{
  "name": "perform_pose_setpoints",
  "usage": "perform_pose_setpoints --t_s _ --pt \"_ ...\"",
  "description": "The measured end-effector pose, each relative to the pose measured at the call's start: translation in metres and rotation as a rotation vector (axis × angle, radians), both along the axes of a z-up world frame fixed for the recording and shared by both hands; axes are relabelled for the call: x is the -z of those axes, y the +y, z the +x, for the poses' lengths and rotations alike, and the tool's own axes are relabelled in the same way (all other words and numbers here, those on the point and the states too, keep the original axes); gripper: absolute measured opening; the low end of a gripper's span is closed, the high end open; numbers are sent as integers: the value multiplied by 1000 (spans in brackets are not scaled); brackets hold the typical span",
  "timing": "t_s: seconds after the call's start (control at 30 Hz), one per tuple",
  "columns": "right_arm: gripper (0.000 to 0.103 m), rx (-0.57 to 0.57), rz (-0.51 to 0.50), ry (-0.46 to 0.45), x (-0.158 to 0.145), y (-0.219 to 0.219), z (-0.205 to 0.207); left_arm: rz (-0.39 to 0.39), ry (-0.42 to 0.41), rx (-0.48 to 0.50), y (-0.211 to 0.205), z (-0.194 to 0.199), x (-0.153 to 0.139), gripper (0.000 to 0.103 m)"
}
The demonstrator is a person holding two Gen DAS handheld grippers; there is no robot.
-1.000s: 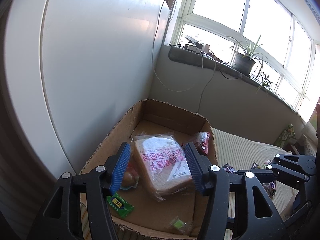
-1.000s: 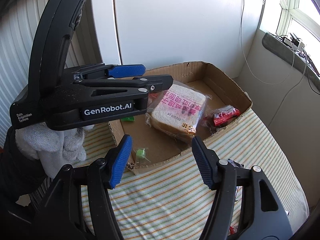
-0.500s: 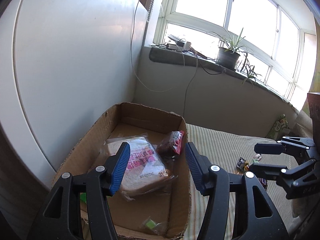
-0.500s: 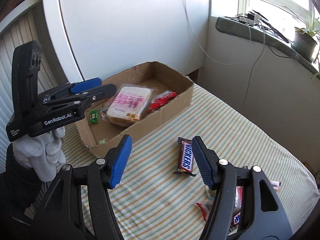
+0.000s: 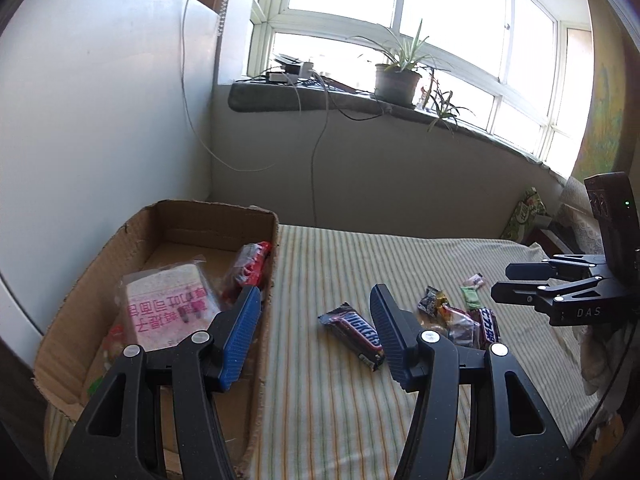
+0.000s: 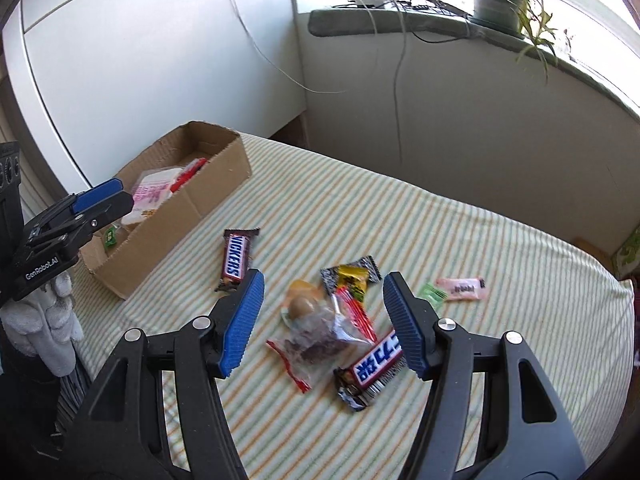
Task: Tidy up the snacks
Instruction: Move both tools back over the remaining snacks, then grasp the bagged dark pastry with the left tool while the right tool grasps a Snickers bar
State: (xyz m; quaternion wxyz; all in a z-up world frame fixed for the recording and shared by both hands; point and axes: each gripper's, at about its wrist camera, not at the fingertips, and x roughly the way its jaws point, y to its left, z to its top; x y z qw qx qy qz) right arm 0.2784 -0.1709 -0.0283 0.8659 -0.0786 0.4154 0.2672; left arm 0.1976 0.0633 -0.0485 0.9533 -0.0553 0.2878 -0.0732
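The loose snacks (image 6: 340, 320) lie in a small heap on the striped bed (image 6: 480, 240), well apart from the cardboard box (image 6: 192, 216) where the wrapped bread (image 5: 168, 308) and a red packet (image 5: 252, 264) already sit. Your right gripper (image 6: 323, 322) hangs directly over that heap, jaws open and empty, with the clear bag and the yellow wrapper showing between them and a chocolate bar (image 6: 370, 368) slanting under the right jaw. The Snickers bar (image 6: 235, 260) lies alone toward the box, its long axis running roughly toward you. Your left gripper (image 5: 316, 332), jaws likewise open and empty, sits beside the box and looks nearer to that bar.
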Motion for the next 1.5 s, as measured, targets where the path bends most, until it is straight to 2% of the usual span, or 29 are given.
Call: perform_pose_setpoints --t_s 0.27,0.63,0.83,0.93,1.0,1.07,1.2,1.33,1.5 --pt "65 132 12 100 31 -47 8 24 63 136 -50 8 15 57" --pt "65 152 70 195 53 -57 14 22 188 315 -110 26 43 57" --pt "56 133 80 217 56 -50 17 8 259 351 -122 39 59 56" --pt "54 131 76 225 57 -49 18 19 258 364 -128 41 58 56" --pt "50 131 74 233 59 -49 19 26 258 369 -133 44 58 56" --pt "44 127 72 247 62 -49 19 25 262 381 -137 44 59 52" --pt "44 123 61 269 69 -49 20 40 259 398 -147 43 61 49" --pt "40 119 85 294 75 -51 23 36 260 415 -152 43 62 36" --pt "36 124 98 301 74 -54 22 36 252 413 -153 43 63 35"
